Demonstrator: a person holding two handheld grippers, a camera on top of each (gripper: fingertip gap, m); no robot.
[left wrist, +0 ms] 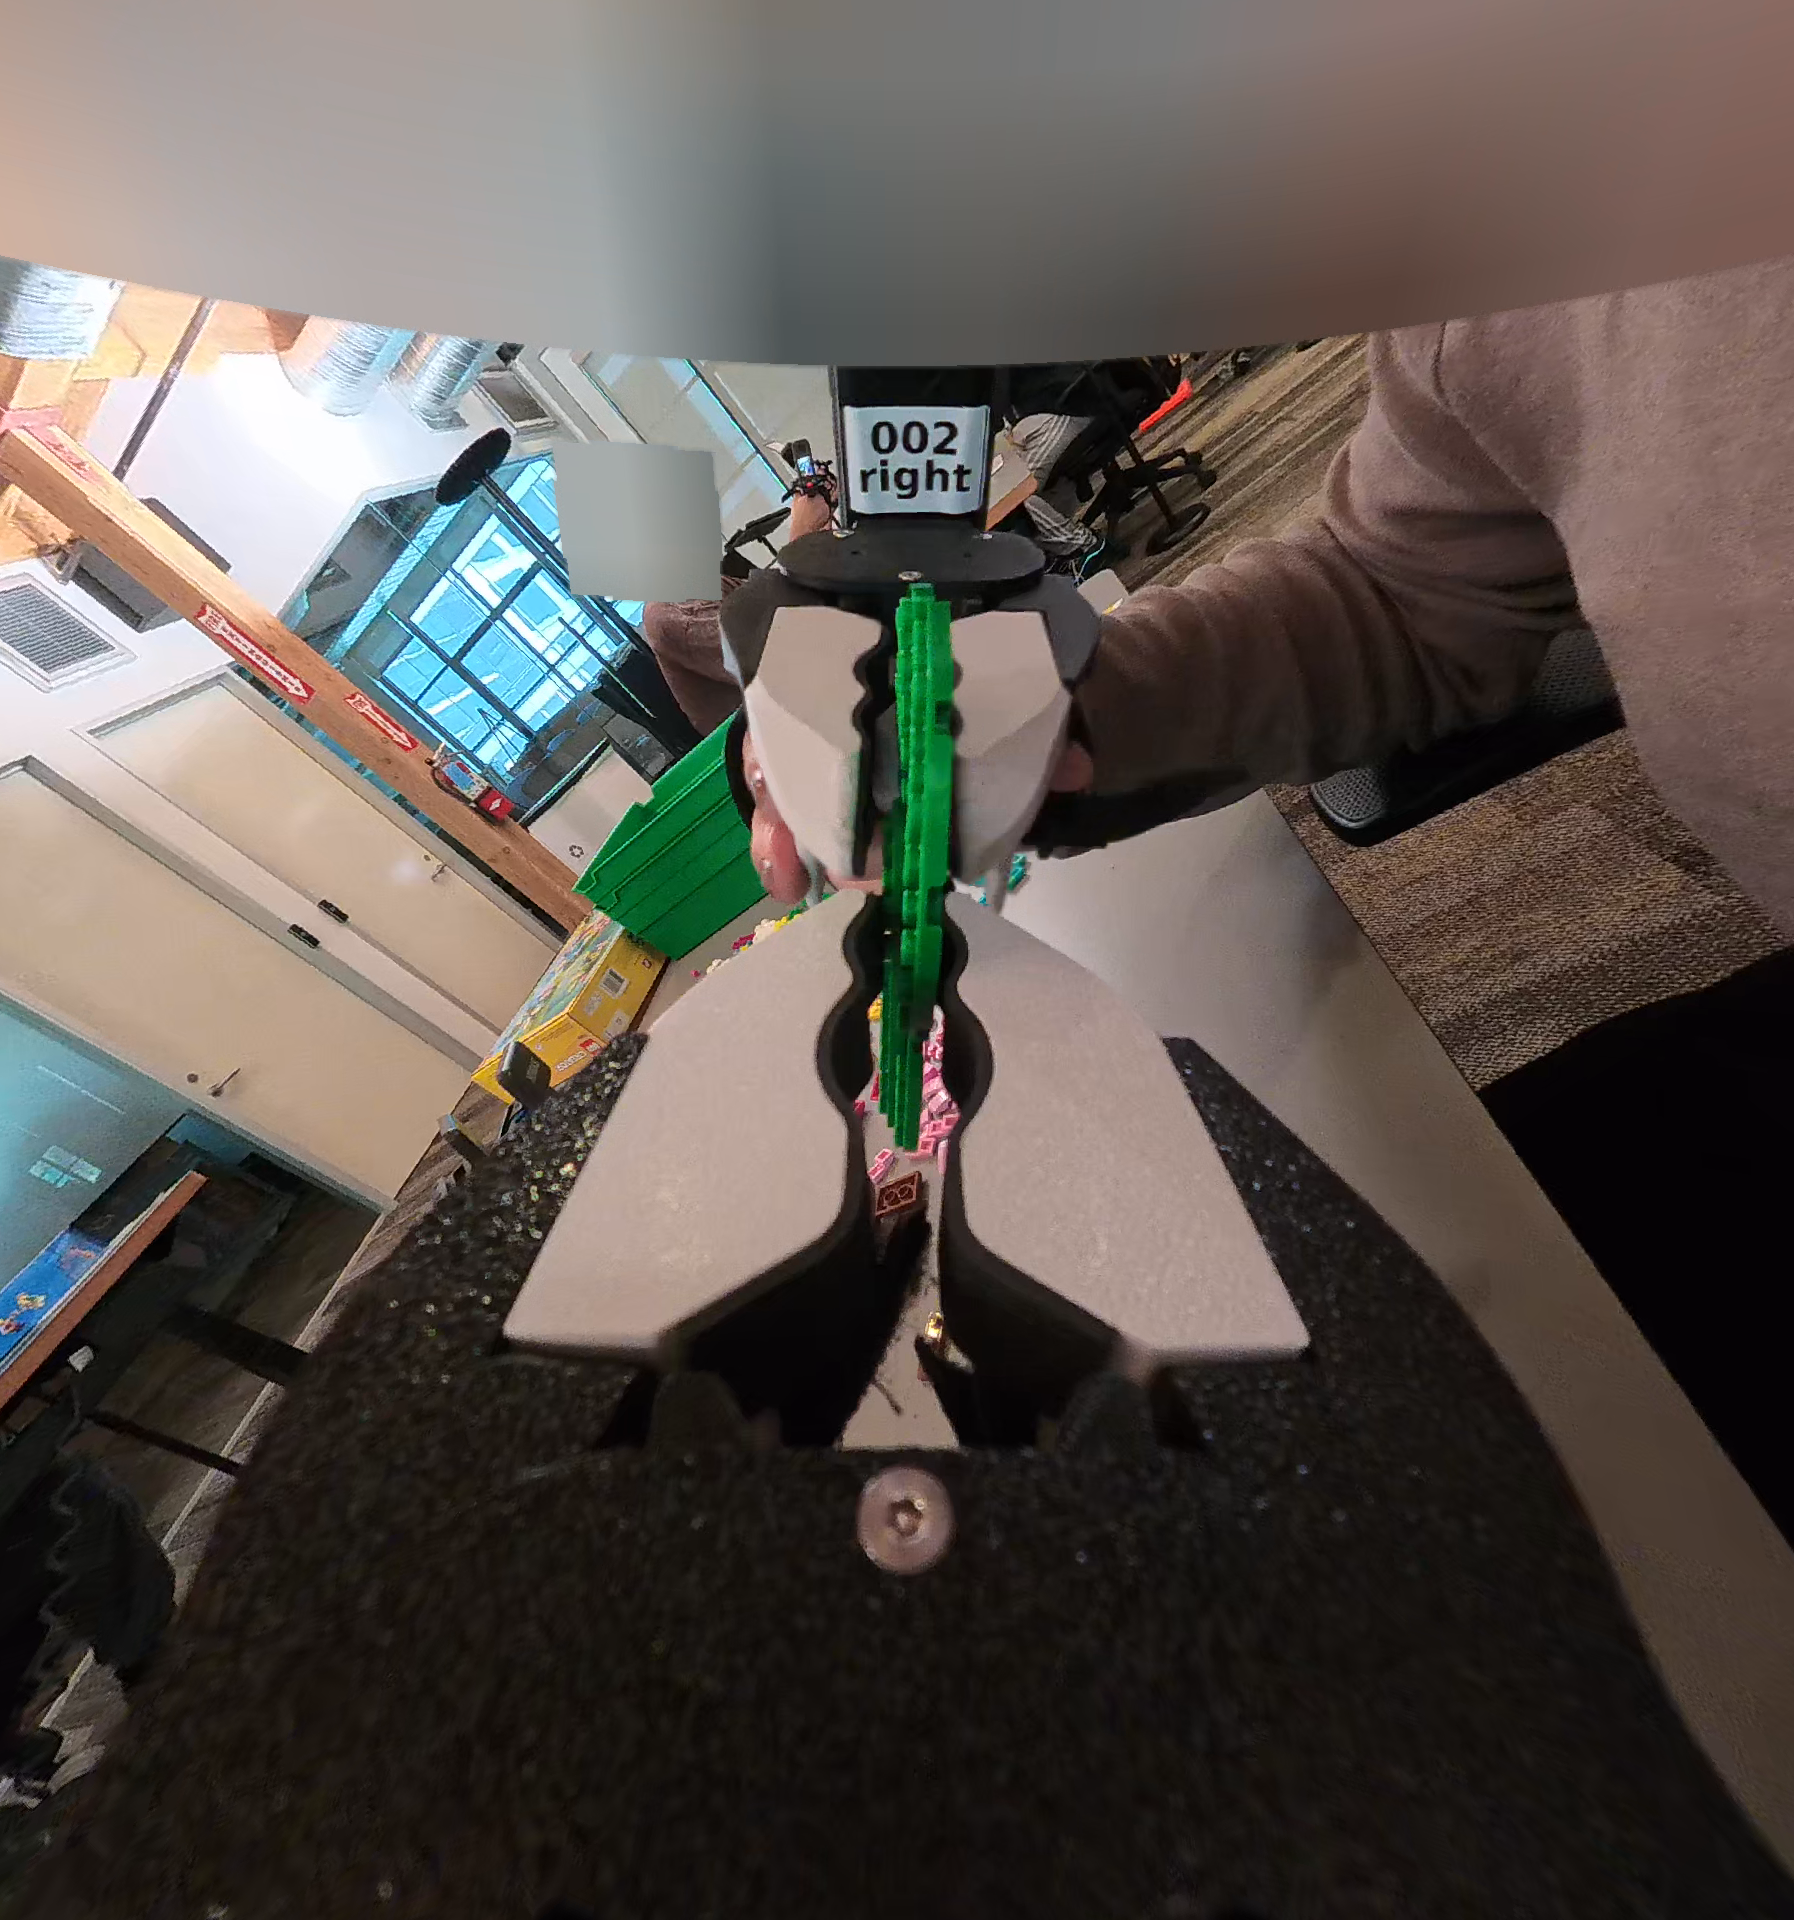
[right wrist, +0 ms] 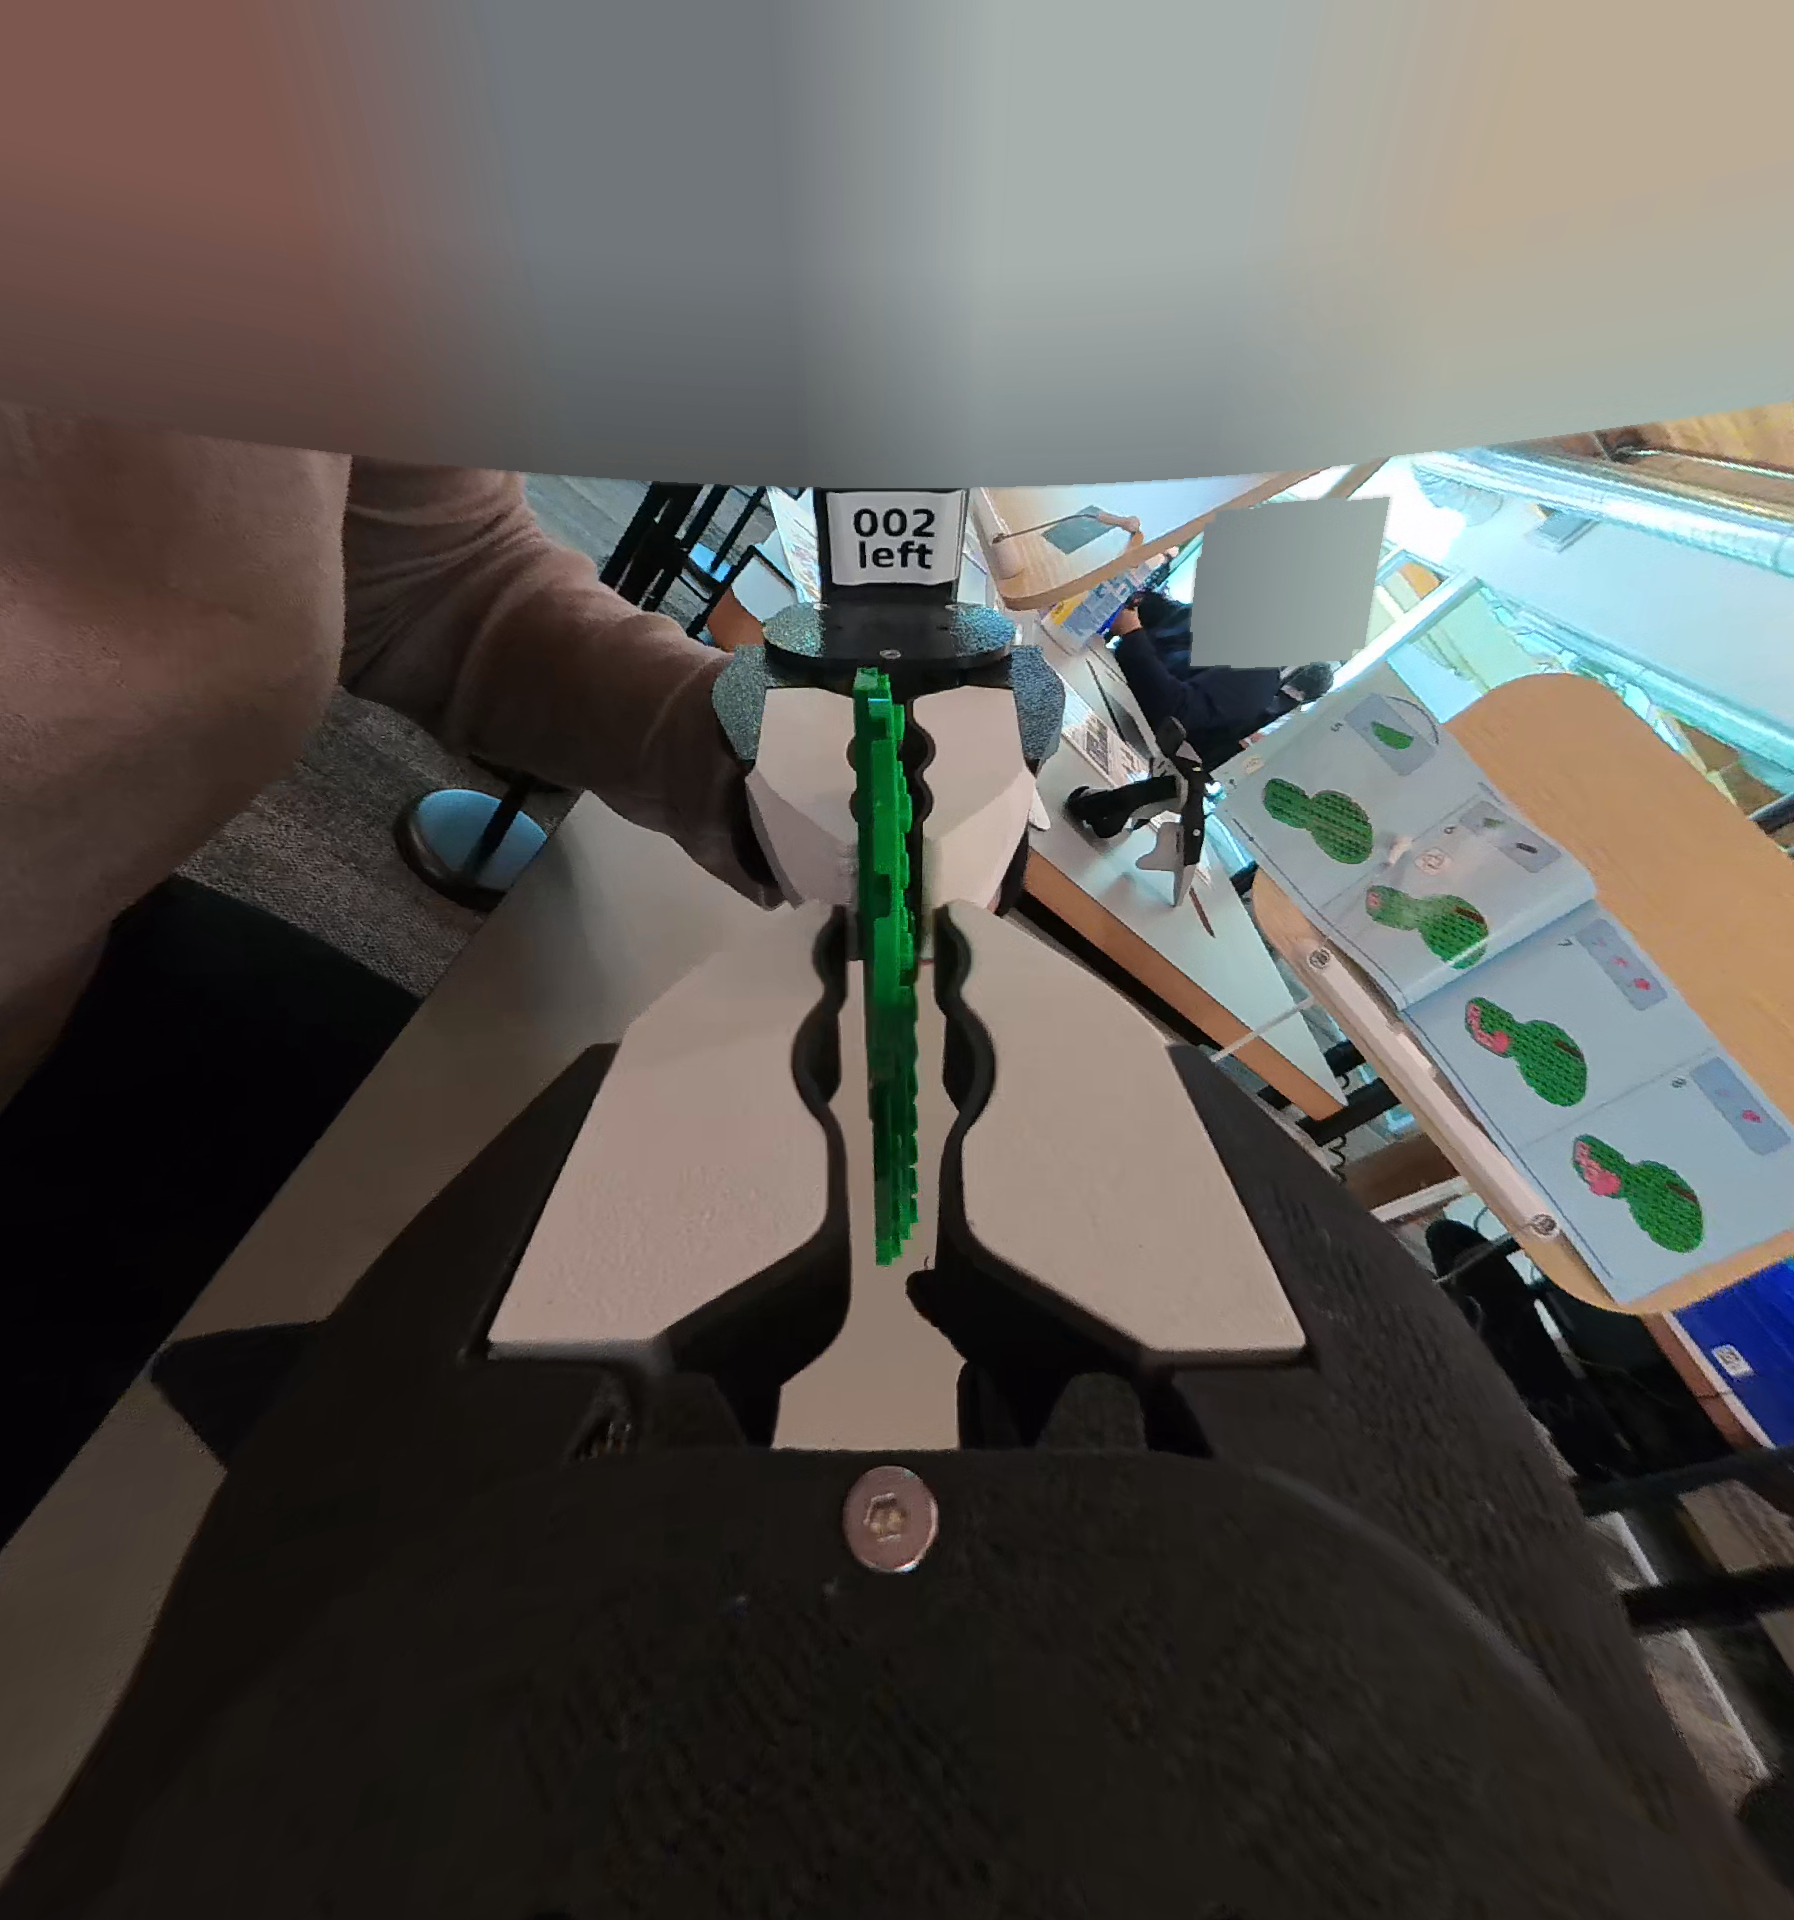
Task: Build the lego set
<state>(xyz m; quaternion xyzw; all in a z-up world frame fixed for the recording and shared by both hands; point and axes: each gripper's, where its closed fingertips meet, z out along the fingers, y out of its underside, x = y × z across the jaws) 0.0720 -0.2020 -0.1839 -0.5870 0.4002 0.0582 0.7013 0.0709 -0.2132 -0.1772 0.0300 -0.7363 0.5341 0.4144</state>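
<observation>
A green studded Lego plate point(left wrist: 914, 779) is held edge-on in the air between both grippers, above the table. My left gripper point(left wrist: 905, 925) is shut on its near end. My right gripper point(left wrist: 903, 862) faces it from the far side and is shut on the other end, so the tips nearly meet. In the right wrist view the plate point(right wrist: 888, 935) runs between my right gripper's point(right wrist: 891, 920) fingers and on into the left gripper point(right wrist: 888, 873). The plate's faces are hidden by the edge-on angle.
Loose pink bricks point(left wrist: 934, 1101) and a brown brick point(left wrist: 901, 1195) lie on the grey table point(left wrist: 1236, 987) below. Stacked green bins point(left wrist: 675, 842) and a yellow Lego box point(left wrist: 581, 997) stand at the far side. An open instruction booklet point(right wrist: 1495, 987) leans on a wooden board. Left and right tips are no more than a few centimetres apart.
</observation>
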